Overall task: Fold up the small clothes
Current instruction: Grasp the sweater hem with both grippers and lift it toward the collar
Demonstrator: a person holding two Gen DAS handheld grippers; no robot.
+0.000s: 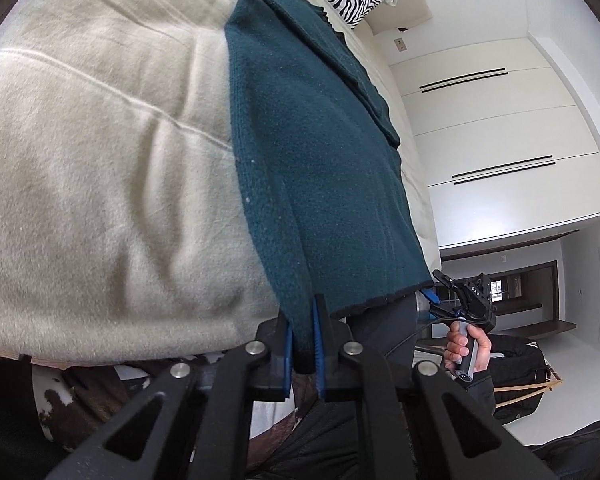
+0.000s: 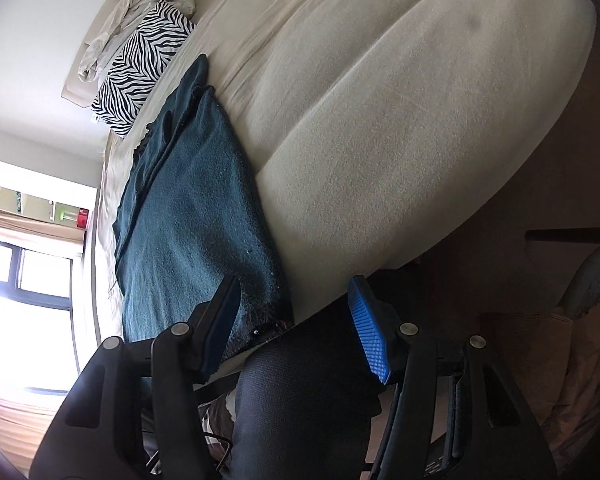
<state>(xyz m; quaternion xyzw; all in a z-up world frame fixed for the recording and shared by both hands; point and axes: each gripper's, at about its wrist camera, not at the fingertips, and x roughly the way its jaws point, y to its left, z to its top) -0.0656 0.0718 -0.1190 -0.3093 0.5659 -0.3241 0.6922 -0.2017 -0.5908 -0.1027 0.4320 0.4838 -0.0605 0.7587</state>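
Dark teal knit garment (image 1: pixel 312 152) lies spread lengthwise on the bed (image 1: pixel 100 160), over the cream bedcover, running from the near edge toward the far end. Its black-trimmed hem hangs just past the near edge of the mattress.

Left claw (image 1: pixel 303 344): closed tight on the near hem corner of the garment, cloth pinched between the two blue pads (image 1: pixel 318 332) and bunched dark below them.

Right claw (image 2: pixel 296 332): wide open, gripping nothing. One dark finger sits over the garment's near hem (image 2: pixel 204 240); the other, with its blue ribbed pad (image 2: pixel 368 336), stands off to the side past the cloth's edge, above the person's dark trouser leg (image 2: pixel 300 400). Whether the first finger touches the fabric I cannot tell. In the left view the same claw (image 1: pixel 452 284) shows at the hem's other corner, held by a bare hand (image 1: pixel 466 346) on its handle.

Far end of bed: zebra-print pillow (image 2: pixel 140 68) with crumpled pale linen (image 2: pixel 140 4) beside it. White wardrobe doors (image 1: pixel 500 128) along one wall; bright window (image 2: pixel 24 304) on the other side.
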